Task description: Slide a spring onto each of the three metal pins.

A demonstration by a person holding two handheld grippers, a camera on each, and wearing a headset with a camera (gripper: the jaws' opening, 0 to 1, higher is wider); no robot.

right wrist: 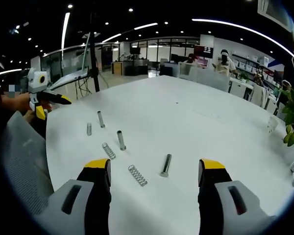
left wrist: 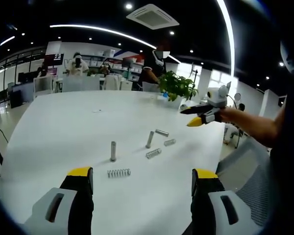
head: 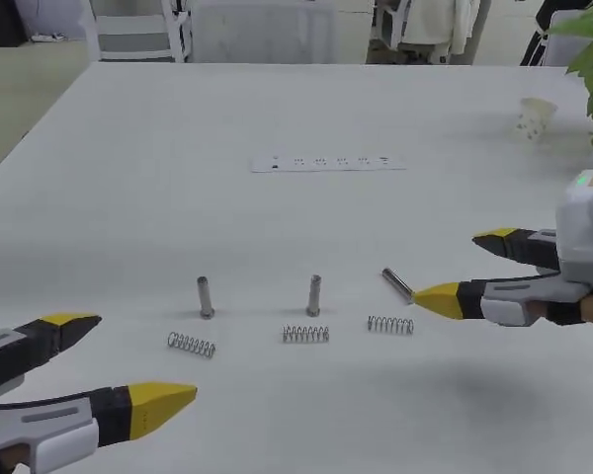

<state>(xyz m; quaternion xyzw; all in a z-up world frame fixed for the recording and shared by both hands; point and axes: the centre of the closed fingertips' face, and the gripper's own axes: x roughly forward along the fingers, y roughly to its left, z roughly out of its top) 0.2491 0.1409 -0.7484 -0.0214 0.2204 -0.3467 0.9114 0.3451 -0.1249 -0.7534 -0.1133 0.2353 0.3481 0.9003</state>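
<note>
At the lower left of the head view, the left yellow-tipped black gripper (head: 119,360) hangs with jaws spread and nothing between them. Just beyond it, three small coiled steel springs lie in a row on the white table (head: 128,148), long axes running left to right: left spring (head: 192,344), middle spring (head: 305,334), right spring (head: 390,324). Behind each is a short grey metal pin. The left pin (head: 206,296) and middle pin (head: 314,295) stand upright. The right pin (head: 396,283) lies flat, slanting from upper left to lower right toward the right yellow-tipped black gripper (head: 465,267), which is also agape and empty at the right edge. That gripper is the nearer one to the fallen pin and to the right spring, so it seems best placed for them.
</note>
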